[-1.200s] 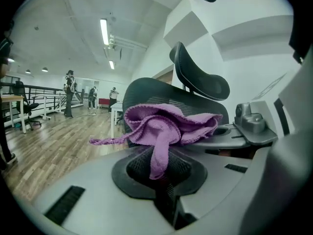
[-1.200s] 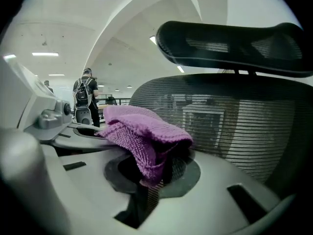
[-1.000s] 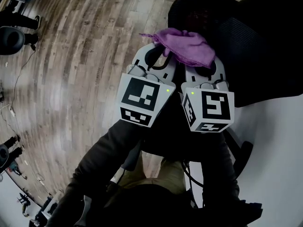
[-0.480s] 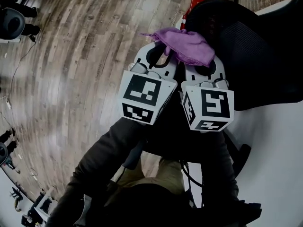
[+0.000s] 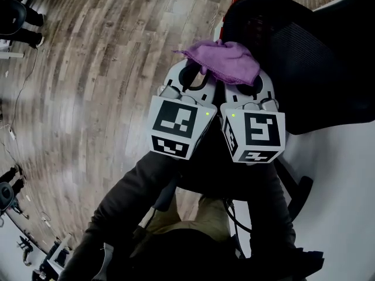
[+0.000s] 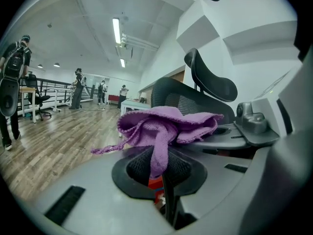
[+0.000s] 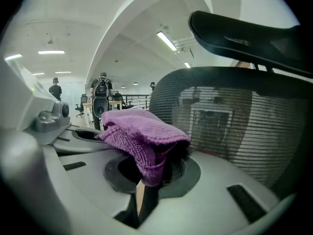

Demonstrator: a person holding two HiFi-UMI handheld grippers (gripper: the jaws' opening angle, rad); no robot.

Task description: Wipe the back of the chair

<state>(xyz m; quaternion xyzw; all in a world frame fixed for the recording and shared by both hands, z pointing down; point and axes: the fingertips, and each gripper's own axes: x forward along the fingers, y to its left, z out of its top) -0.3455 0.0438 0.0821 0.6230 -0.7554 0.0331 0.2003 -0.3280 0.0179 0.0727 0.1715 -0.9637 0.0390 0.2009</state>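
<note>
A purple cloth (image 5: 222,60) is bunched across the tips of both grippers, which are side by side. My left gripper (image 5: 196,78) is shut on a hanging fold of the cloth (image 6: 166,126). My right gripper (image 5: 246,82) is shut on the cloth's other end (image 7: 142,131). The black mesh chair (image 5: 310,57) stands just beyond and to the right of the grippers. Its mesh back (image 7: 234,116) fills the right gripper view, with the headrest (image 7: 254,31) above. In the left gripper view the chair (image 6: 183,99) rises behind the cloth. The cloth is not touching the chair.
Wood-plank floor (image 5: 99,69) stretches to the left. A white surface (image 5: 340,180) lies at the lower right, beside a dark chair base (image 5: 296,195). Several people (image 6: 78,87) and desks stand far off across the room. The person's dark sleeves (image 5: 135,198) are below the grippers.
Both grippers stay shut on the cloth and have barely moved. The head view has shifted, so the chair sits a little further right and higher in the frame.
</note>
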